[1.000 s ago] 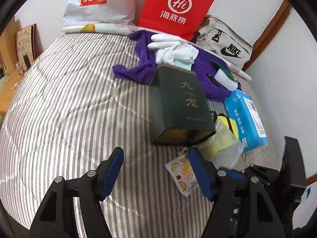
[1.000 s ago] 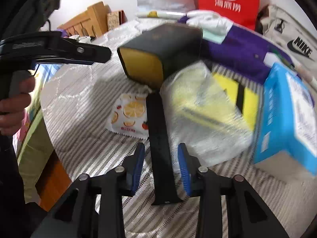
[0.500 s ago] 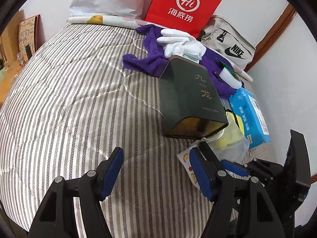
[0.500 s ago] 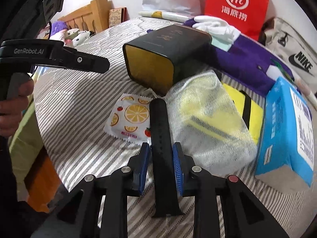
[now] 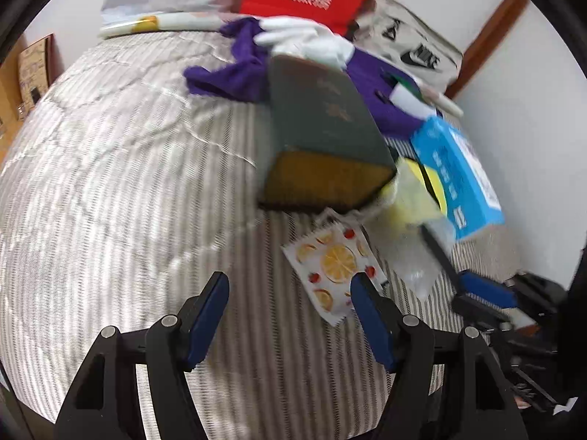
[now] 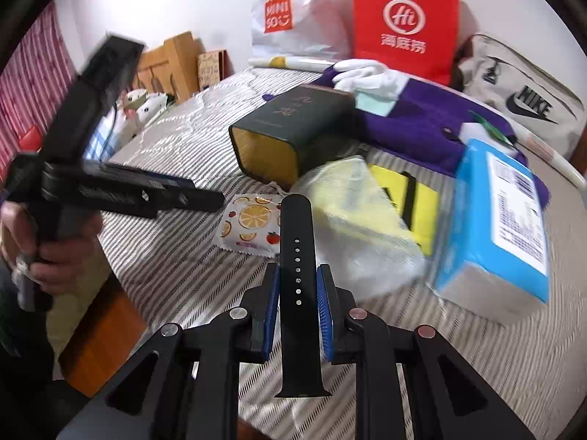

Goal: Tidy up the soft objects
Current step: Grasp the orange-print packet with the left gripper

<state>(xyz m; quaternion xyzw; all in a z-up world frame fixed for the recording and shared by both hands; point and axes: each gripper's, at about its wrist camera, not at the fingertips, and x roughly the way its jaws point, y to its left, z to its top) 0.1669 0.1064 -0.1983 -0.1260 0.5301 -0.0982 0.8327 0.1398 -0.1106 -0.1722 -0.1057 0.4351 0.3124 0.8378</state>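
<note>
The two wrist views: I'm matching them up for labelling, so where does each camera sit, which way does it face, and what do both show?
Left wrist: on the left gripper, looking down along its open jaws at the striped bed; the right gripper enters at the right edge.
Right wrist: on the right gripper, jaws clamping a black watch strap; the person's hand holds the left gripper at left.
Shared: dark green box, orange-print packet, blue pack, red bag.

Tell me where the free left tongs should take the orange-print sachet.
By its near corner, coming from above: the orange-print sachet lies flat on the striped bedspread, its far edge close under the dark tin, beside the left tongs.
</note>
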